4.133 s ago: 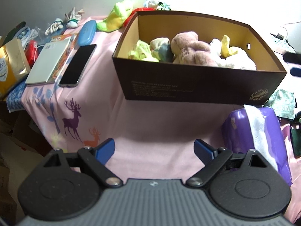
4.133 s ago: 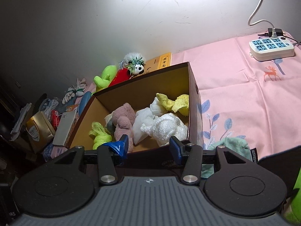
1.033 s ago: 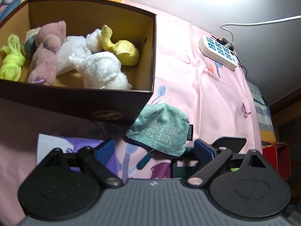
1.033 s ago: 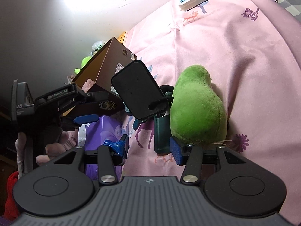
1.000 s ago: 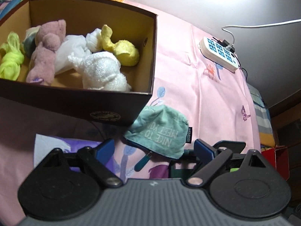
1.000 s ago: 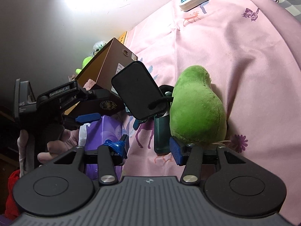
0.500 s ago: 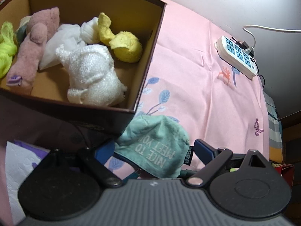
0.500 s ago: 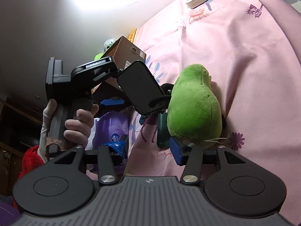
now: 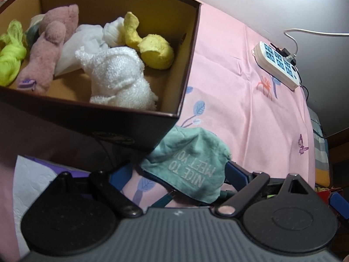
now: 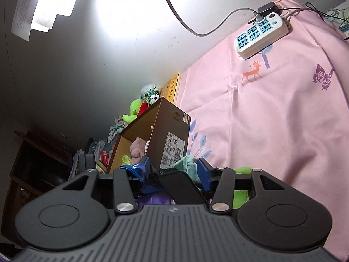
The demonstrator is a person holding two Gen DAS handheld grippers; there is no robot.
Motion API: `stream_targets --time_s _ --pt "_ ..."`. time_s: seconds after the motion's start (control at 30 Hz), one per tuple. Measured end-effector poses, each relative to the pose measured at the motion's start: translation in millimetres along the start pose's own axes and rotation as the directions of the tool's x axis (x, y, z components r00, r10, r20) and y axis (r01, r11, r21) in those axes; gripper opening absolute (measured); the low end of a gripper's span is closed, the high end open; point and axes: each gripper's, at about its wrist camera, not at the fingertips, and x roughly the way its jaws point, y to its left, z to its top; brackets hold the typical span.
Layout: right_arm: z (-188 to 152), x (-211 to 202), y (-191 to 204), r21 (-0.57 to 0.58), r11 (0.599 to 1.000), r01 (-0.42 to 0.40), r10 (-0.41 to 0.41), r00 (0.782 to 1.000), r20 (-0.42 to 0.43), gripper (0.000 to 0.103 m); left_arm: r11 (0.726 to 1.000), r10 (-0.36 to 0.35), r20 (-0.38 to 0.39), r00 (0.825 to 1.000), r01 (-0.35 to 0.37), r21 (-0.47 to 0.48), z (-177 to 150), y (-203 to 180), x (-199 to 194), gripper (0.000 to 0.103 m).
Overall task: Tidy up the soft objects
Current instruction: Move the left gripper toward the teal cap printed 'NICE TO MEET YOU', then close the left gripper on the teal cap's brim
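A dark brown box (image 9: 130, 128) holds soft things: a white fluffy cloth (image 9: 117, 76), a yellow one (image 9: 156, 53), a pink plush (image 9: 48, 50) and a lime net (image 9: 11, 54). A teal cloth printed "NICE TO MEET YOU" (image 9: 192, 168) lies on the pink sheet beside the box's corner. My left gripper (image 9: 176, 176) is open with its blue fingers either side of this cloth. My right gripper (image 10: 174, 170) is open and empty, behind a black phone holder (image 10: 183, 187). The box (image 10: 168, 139), the teal cloth (image 10: 187, 163) and a green plush (image 10: 241, 194) show past it.
A white power strip (image 9: 276, 65) with cables lies on the pink sheet (image 9: 240, 100) near the wall; it also shows in the right wrist view (image 10: 260, 35). A purple tissue pack (image 9: 32, 174) lies left of the left gripper. More plush toys (image 10: 144, 104) sit behind the box.
My left gripper has moved forward and lower onto the teal cloth. My right gripper has swung up and back from the green plush, which now sits low behind its right finger.
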Motion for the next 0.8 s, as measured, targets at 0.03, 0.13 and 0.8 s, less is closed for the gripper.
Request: stream_targets --time_s 0.03,0.13,0.8 --pt "0 3 -2 0.013 1.000 -0.005 0.005 1.000 -0.007 0.033 1.000 -0.012 -0.007 1.000 0.012 -0.001 1 -2 2 0.093" --pt "-9 11 -7 0.035 0.999 0.005 -0.004 0.999 -0.039 0.033 0.998 -0.033 -0.007 0.999 0.032 -0.051 6 -8 7 0.093" --pt "-34 -4 -40 0.183 0.982 0.038 -0.039 0.999 0.002 0.033 0.991 0.116 -0.017 0.993 -0.117 -0.058 13 -23 39 0.047"
